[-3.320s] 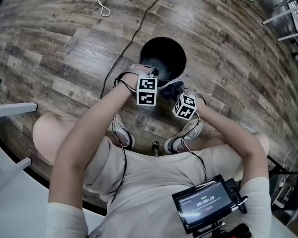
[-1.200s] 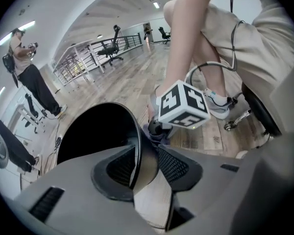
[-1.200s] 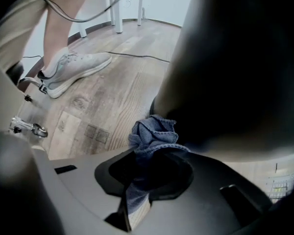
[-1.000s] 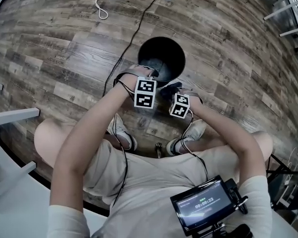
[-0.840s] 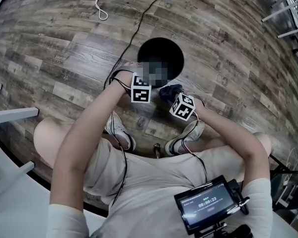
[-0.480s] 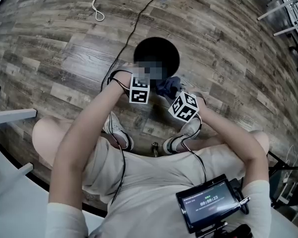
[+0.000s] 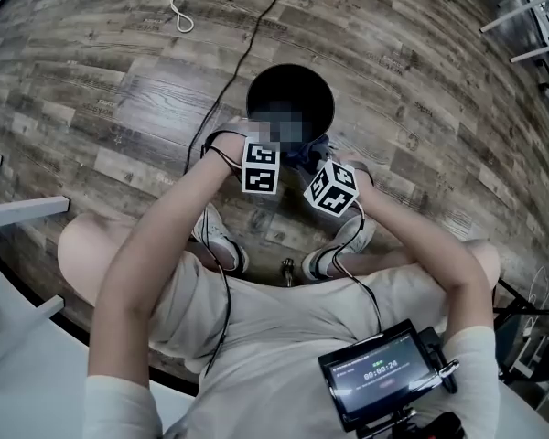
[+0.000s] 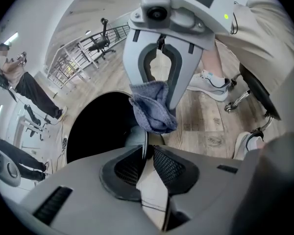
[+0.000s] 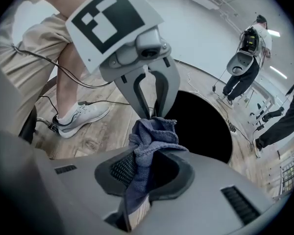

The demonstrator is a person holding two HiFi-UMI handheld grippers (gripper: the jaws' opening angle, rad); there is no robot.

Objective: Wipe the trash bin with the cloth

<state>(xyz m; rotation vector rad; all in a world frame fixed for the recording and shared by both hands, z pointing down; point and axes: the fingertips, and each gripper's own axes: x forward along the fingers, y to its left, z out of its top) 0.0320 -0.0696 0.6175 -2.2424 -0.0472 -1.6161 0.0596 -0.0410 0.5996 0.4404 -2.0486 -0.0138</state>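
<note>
Right tongs [image 9: 152,168] clamp cloth [image 9: 154,136], bin [image 9: 203,126] interior dark

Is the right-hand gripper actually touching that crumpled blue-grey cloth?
Touching. The right gripper view shows the right gripper shut on the crumpled blue-grey cloth, which is bunched tightly between its two pads.

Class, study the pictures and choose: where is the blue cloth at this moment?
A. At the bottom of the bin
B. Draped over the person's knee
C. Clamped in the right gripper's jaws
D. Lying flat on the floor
C: the right gripper view shows the cloth bunched between the jaws of the right gripper, held up close to the bin.
</note>
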